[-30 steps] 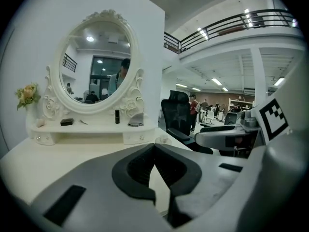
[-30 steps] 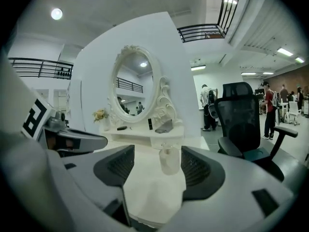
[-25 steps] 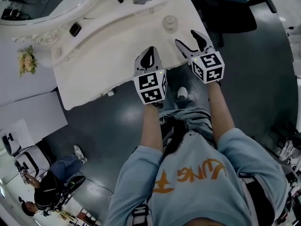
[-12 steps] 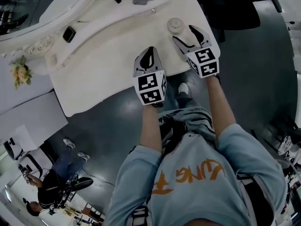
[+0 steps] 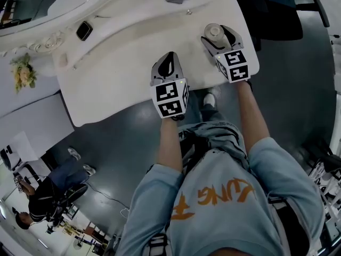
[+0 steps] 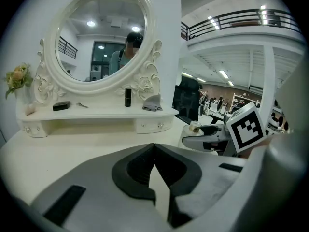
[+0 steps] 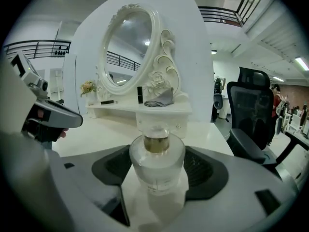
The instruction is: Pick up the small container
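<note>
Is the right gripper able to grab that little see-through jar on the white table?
Probably yes. The small clear glass container stands right between the opening jaws of the right gripper on the white table, with nothing in the way. The pads don't seem to press it yet.

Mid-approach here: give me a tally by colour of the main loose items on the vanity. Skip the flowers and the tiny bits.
Black: 2 (flat case, upright tube)
Grey: 1 (folded cloth)
Clear: 1 (small container)
Total: 4
</note>
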Demonstrator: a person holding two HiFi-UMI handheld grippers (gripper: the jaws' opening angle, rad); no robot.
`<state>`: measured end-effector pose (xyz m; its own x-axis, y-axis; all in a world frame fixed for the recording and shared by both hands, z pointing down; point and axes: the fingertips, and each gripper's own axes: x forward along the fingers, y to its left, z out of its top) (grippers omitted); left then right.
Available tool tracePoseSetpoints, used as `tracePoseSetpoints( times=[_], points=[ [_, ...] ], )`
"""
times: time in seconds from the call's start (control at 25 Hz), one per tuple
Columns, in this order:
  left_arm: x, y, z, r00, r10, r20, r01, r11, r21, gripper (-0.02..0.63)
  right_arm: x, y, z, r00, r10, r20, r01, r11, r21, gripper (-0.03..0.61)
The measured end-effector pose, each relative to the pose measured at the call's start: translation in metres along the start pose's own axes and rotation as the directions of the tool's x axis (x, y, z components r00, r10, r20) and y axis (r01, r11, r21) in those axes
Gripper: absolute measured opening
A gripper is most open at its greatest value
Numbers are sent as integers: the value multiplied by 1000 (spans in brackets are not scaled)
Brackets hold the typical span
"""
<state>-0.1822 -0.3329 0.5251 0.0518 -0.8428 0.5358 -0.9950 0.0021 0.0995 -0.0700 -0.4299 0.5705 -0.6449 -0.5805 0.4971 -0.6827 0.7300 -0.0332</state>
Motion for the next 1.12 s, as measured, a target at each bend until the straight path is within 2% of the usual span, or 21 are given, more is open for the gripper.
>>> tracePoseSetpoints(
  times=[0.28, 0.52, 0.8, 1.12],
  points=[
    [-13, 22, 6, 999, 52, 15, -52, 999, -8, 21, 7, 0, 1, 1000, -22, -18, 22, 1000, 10, 321],
    [-21, 19, 14, 997, 57, 47, -57, 998, -15, 21, 3, 5, 4, 997, -58, -55, 60, 998, 34, 325],
    [-38, 3, 22, 992, 70, 106, -66, 997, -38, 21, -37, 25, 37, 999, -16, 47, 14, 998, 57, 327],
    [-66, -13, 45, 969, 98, 227, -83, 994, -75, 21, -103, 29, 91, 980, 23, 196, -21, 1000, -12, 327]
  ],
)
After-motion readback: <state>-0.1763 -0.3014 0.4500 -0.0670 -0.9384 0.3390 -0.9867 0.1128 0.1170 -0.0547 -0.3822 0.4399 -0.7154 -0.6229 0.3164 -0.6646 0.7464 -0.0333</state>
